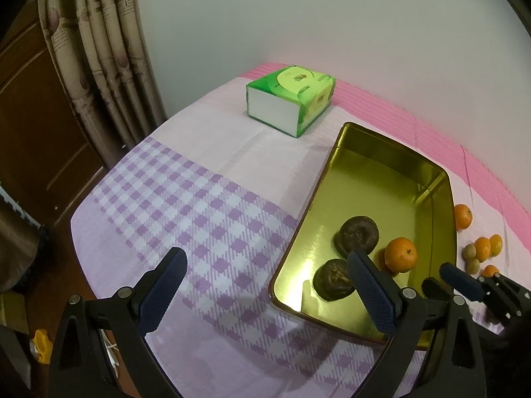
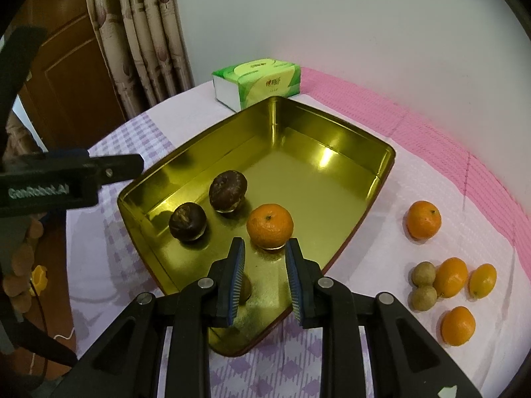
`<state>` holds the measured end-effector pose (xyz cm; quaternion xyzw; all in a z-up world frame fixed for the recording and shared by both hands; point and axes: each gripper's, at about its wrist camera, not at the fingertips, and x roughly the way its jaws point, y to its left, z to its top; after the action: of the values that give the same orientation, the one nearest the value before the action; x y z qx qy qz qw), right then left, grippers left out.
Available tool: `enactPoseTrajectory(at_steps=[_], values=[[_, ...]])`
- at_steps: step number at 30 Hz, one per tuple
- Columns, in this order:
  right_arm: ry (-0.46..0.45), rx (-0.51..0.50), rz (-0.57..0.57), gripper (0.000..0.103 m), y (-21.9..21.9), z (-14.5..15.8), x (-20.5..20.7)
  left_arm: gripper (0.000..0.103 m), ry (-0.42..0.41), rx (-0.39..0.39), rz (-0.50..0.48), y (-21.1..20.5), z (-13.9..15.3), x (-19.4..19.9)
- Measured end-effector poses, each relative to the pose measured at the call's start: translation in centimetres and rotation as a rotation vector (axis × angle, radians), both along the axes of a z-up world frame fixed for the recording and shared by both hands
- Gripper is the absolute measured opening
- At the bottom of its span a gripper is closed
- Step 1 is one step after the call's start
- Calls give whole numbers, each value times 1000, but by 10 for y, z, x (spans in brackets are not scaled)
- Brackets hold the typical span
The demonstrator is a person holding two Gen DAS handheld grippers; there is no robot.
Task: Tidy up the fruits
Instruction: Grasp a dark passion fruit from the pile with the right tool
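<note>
right gripper (image 2: 265, 248) angled down over gold tin (image 2: 381, 179), jaws narrow, empty; left gripper (image 1: 265, 265) wide. mandarin (image 2: 270, 225) inside tin. checked cloth on tabletop (image 1: 199, 205); curtain (image 1: 109, 49) behind.

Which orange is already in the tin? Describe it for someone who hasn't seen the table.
Find the gold tin in the middle of the pink and purple tablecloth. Inside it, toward the near end, sits one orange, just right of two dark brown fruits. It is the only orange inside the tin; the other oranges lie outside on the cloth.
</note>
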<state>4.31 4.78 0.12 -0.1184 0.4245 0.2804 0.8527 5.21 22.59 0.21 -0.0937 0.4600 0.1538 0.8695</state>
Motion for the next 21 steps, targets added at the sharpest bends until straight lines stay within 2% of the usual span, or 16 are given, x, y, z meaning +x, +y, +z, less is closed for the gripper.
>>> enactPoseTrajectory(at_steps=[9,21], values=[[-29,27,-72,24,-43,19,-16,97,-5,12,-21,-5,1,-1],[-22,-45,-319,27,-177,20,-39,97,1,26,-41,-11,0,-1]])
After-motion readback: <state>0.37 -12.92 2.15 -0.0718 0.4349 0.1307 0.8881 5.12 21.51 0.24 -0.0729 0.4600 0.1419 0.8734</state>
